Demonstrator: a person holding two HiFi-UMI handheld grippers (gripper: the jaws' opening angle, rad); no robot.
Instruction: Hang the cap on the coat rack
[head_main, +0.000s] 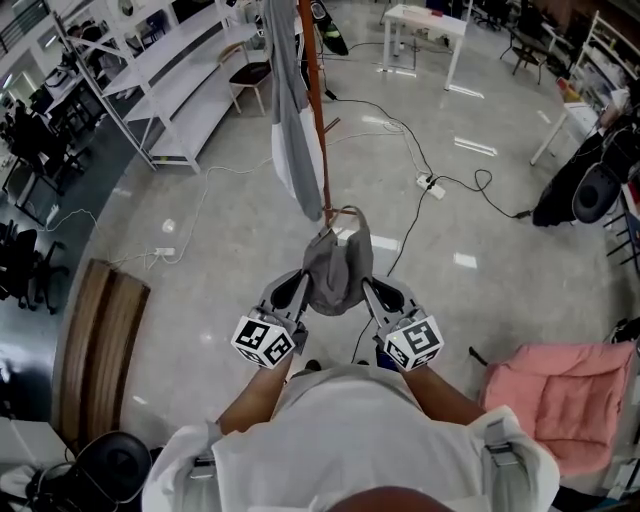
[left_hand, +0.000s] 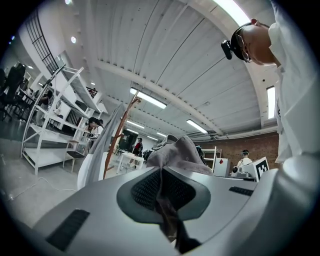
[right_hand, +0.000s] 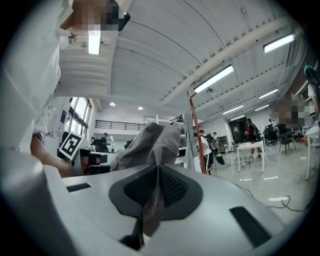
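Two-handed hold: the left gripper (head_main: 292, 290) is clamped on one edge of the grey cap (head_main: 338, 268), the right gripper (head_main: 375, 292) on the opposite edge. The cap sits close beside the coat rack (head_main: 315, 110).

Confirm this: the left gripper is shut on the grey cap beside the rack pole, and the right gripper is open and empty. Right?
No. The right gripper is not open and empty: the right gripper view shows its jaws shut on the grey cap too. The rest holds: the left gripper is shut on the cap, beside the rack pole.
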